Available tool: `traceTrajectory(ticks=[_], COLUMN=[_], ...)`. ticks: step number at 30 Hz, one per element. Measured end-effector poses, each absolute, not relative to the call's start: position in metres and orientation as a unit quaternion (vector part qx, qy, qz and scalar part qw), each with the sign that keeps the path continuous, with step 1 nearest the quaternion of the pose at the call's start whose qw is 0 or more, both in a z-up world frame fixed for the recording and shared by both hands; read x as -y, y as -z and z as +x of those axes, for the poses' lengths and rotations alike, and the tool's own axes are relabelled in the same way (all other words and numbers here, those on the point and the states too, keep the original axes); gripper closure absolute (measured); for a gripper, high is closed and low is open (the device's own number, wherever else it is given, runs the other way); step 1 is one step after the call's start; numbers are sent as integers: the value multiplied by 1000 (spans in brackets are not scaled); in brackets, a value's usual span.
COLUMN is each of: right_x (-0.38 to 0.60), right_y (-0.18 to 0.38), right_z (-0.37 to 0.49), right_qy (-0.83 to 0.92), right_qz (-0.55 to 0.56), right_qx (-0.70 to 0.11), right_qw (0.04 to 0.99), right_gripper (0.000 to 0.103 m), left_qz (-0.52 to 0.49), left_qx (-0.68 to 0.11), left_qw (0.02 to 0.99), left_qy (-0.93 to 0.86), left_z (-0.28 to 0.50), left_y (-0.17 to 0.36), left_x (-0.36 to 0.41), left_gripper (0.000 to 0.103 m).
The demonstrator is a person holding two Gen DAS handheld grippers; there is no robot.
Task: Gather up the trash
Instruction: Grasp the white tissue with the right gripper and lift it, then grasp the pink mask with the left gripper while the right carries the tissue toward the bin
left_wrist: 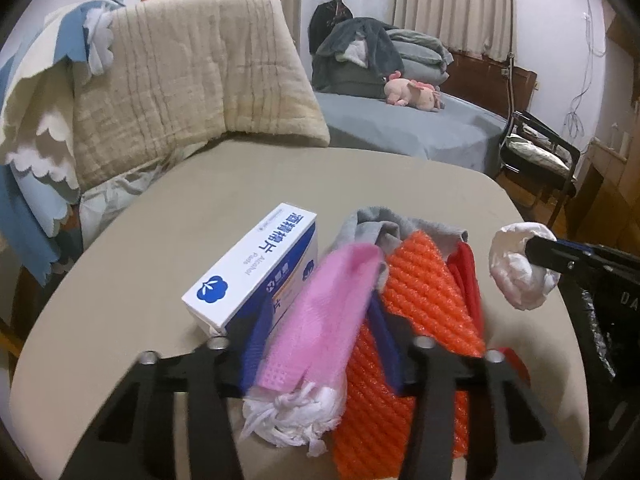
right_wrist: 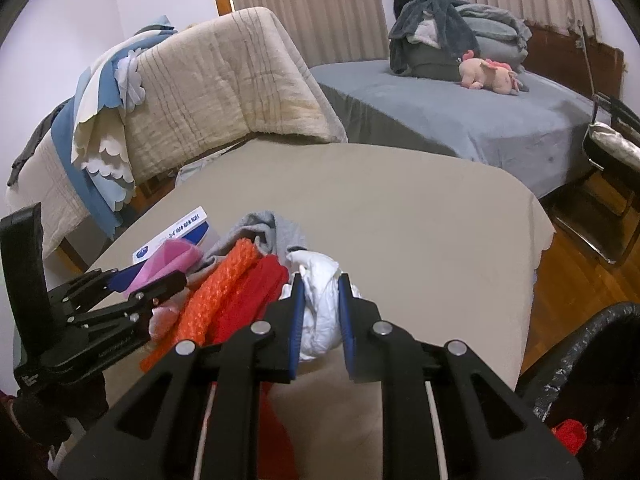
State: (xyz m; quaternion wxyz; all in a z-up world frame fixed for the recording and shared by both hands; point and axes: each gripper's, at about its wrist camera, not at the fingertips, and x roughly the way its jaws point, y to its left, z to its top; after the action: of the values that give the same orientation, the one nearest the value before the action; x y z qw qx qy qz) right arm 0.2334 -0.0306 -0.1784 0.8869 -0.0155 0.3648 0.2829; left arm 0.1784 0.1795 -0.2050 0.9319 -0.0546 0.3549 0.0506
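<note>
My left gripper (left_wrist: 320, 312) is shut on a pink foam net (left_wrist: 320, 320) with a white tissue tuft (left_wrist: 292, 416) hanging below it, above the beige table (left_wrist: 160, 264). My right gripper (right_wrist: 320, 304) is shut on a crumpled white tissue (right_wrist: 320, 304), held above the table; the tissue also shows in the left wrist view (left_wrist: 516, 268). An orange foam net (left_wrist: 416, 304), a red cloth (left_wrist: 466, 280) and a grey cloth (left_wrist: 384, 224) lie in a pile on the table. The left gripper shows in the right wrist view (right_wrist: 152, 280).
A white-and-blue alcohol pad box (left_wrist: 256, 268) lies on the table left of the pile. A black-lined trash bin (right_wrist: 592, 368) stands at the table's right edge. A blanket-covered chair (left_wrist: 180, 92), a bed (right_wrist: 460, 116) and a black chair (left_wrist: 540, 152) stand beyond.
</note>
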Motion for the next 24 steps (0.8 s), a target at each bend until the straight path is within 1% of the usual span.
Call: traceTrajectory(ticks=[3,5,6,16,24], right_x=[29,29,29,38,54], right_y=[178,177,176,148,115], right_z=[233,233,232,221,208], right_qy=[-283,-284,-284,-289,-290], right_qz=[-15,-13,-11,1,9], right_qx=[-365,-364,-363,-340,-311], right_qw=[887,887,887,895,905], right_gripper=[87,87,87,87,87], left_qz=[-54,-57,-59,-78,-72], left_qx=[-350,-345,-341,-283,-263], left_qw=[934,936,937,955,961], left_qy=[-51,-49,-48,-44,-32], left_z=[177,175,174,155,143], left_y=[202,198,195,139,106], left_x=[-180,-180,-180,-176,-153], left_gripper=[81,88,89,90,90])
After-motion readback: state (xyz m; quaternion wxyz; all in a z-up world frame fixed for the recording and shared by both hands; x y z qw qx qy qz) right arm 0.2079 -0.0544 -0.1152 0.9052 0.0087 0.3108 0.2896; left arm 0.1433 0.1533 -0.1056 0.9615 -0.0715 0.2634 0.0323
